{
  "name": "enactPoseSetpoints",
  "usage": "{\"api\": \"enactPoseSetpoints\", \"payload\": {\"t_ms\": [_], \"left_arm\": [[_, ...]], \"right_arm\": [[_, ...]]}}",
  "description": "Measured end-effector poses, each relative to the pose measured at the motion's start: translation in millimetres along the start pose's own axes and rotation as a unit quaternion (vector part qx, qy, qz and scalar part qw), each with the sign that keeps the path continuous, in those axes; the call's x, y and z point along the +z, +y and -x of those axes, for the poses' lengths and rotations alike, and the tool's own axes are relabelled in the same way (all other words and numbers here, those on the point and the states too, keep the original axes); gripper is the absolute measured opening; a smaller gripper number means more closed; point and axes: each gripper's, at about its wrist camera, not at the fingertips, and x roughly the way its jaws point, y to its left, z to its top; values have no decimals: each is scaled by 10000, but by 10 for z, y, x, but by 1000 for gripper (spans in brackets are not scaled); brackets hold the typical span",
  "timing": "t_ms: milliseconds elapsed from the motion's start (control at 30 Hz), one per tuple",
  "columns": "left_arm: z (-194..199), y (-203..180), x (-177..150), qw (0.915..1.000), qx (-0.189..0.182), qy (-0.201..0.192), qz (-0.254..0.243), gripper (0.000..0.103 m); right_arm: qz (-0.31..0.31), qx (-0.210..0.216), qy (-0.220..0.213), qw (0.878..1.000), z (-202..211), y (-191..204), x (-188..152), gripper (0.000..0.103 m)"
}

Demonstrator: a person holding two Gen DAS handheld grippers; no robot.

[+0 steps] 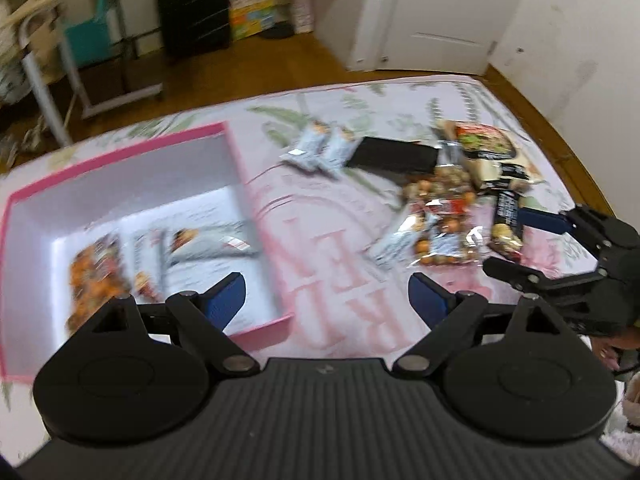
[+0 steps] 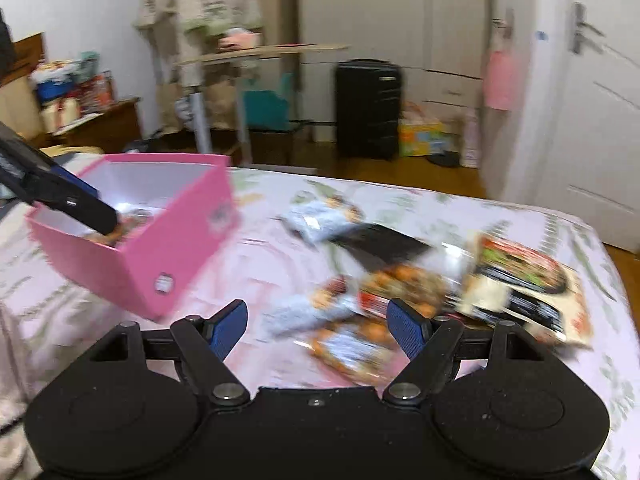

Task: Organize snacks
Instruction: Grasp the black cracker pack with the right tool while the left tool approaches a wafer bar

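A pink box [image 1: 256, 216] with a white inside sits on the bed at the left and holds a few snack packets [image 1: 96, 272]. My left gripper [image 1: 328, 292] hangs open over the box's near right corner with nothing between its fingers. To the right lies a loose pile: silver packets [image 1: 316, 152], a black packet [image 1: 394, 156], nut packs [image 1: 440, 216] and a large noodle packet [image 1: 488, 152]. My right gripper [image 2: 318, 314] is open and empty, just above the nut packs [image 2: 400, 284] and a silver packet [image 2: 296, 312]. The right wrist view is blurred. In it the left gripper [image 2: 100, 208] sits over the pink box [image 2: 160, 248].
The bed cover [image 1: 340, 320] is pink with leaf print and ends at a wooden floor [image 1: 260, 68] beyond. A black suitcase [image 2: 368, 108], a folding table [image 2: 248, 54] and a white door [image 2: 592, 128] stand past the bed. A sleeve [image 1: 628, 400] shows at the right edge.
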Motion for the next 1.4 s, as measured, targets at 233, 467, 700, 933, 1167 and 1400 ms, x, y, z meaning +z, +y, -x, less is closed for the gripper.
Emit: {"api": "enactPoseSetpoints", "payload": {"t_ms": [233,467,700,933,1167,1400], "left_arm": [[-413,-408,76,9990,-277,-204,-280,89],[-1101,-649,92,9989,-419,-182,-126,87],[-1550,-880,72,9940,284,-335,-1000,87],[-1792,-792,70,9966,146,215,-777,64],[-1785,-736,85,9975,-81,577,-401,39],[-1868,-761,142,9982,79,550,-244,39]], "right_arm": [[-694,-502,124,9962,-158,-506,-303,81],[-2024,-1340,199,9699,-426,-900,-606,81],[-2421,-1481,409,9580,-574,-1075,-750,81],[-2239,-1797,392,9571,-795,-986,-658,93],[-1584,-2228,309,9614,-687,-800,-778,64],[-1690,-2091,449,9621,-617,-819,-812,72]]}}
